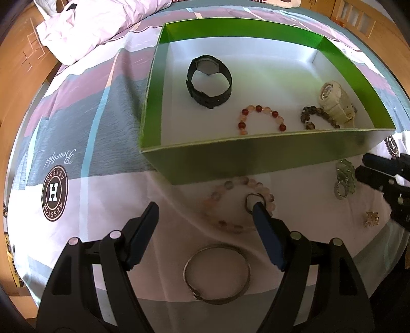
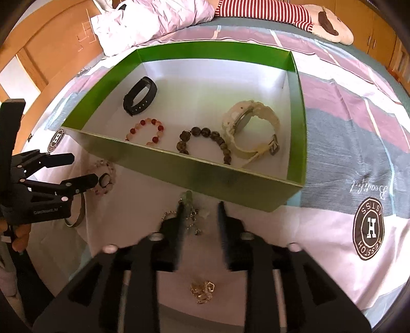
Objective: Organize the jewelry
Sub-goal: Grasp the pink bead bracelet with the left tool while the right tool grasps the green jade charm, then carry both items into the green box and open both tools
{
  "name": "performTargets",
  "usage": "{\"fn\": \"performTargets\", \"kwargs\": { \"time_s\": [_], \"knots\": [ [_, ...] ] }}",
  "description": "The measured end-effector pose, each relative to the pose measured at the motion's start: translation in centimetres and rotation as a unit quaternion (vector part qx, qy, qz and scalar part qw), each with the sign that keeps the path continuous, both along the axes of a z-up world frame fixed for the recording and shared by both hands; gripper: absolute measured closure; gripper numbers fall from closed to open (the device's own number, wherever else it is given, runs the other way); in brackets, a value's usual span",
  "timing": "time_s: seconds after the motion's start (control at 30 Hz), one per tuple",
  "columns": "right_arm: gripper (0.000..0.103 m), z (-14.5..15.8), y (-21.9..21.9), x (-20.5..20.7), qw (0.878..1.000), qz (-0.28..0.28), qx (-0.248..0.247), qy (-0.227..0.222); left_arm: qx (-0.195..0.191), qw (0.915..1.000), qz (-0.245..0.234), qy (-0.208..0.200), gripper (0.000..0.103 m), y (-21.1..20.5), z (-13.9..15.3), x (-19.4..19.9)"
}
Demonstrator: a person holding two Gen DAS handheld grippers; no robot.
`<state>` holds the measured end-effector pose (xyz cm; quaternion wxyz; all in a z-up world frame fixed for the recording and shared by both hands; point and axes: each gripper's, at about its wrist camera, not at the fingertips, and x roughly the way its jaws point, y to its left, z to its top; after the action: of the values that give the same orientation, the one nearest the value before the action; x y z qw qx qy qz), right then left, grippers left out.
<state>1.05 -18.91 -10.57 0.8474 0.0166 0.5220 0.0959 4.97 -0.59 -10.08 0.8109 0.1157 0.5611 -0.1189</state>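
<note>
A green box [image 1: 256, 158] [image 2: 205, 176] on the bed holds a black watch [image 1: 208, 82] [image 2: 139, 96], a red bead bracelet [image 1: 261, 119] [image 2: 146, 132], a dark bead bracelet [image 1: 316, 116] [image 2: 205, 143] and a cream watch [image 1: 335, 102] [image 2: 252, 130]. In front of it lie a pale pink bead bracelet [image 1: 230, 202] [image 2: 109, 166], a dark ring [image 1: 252, 202] [image 2: 104, 180], a metal bangle [image 1: 217, 274], a green-silver piece [image 1: 344, 180] [image 2: 191, 215] and a gold piece [image 1: 371, 217] [image 2: 202, 288]. My left gripper [image 1: 205, 207] [image 2: 84, 167] is open over the pink bracelet. My right gripper [image 2: 201, 207] is open at the green-silver piece.
The bed sheet [image 1: 84, 128] has grey, pink and white blocks with round logos [image 1: 54, 193] [image 2: 369, 228]. A crumpled white duvet [image 1: 84, 23] [image 2: 153, 18] lies behind the box. Wooden furniture [image 2: 51, 51] surrounds the bed.
</note>
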Motion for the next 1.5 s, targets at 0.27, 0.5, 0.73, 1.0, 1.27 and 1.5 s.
{"fn": "performTargets", "kwargs": {
  "time_s": [0.27, 0.5, 0.73, 1.0, 1.27, 1.5],
  "knots": [
    [0.089, -1.0, 0.4, 0.3, 1.0, 0.012, 0.007, 0.019, -0.009, 0.9997, 0.02, 0.003, 0.026, 1.2, 0.0, 0.4],
    [0.089, -0.8, -1.1, 0.4, 0.999, -0.016, 0.031, 0.021, -0.007, 0.9991, 0.038, 0.018, 0.038, 1.9, -1.0, 1.3],
    [0.089, -1.0, -1.6, 0.6, 0.998, -0.03, 0.038, 0.03, 0.021, 0.9997, -0.001, -0.013, 0.063, -0.1, -1.1, 0.5],
    [0.089, 0.8, -1.3, 0.0, 0.998, 0.0, 0.062, 0.01, -0.032, 0.9987, -0.033, -0.023, 0.096, -0.3, 0.9, -0.2],
    [0.089, 5.9, -1.7, -1.0, 0.985, 0.044, 0.145, -0.085, -0.191, 0.9718, -0.091, -0.104, 0.096, 0.2, 8.0, -3.0],
    [0.089, 7.9, -2.2, 1.8, 0.977, 0.007, 0.165, -0.135, -0.249, 0.9548, -0.065, -0.148, 0.096, -0.5, 11.5, -1.3]
  ]
}}
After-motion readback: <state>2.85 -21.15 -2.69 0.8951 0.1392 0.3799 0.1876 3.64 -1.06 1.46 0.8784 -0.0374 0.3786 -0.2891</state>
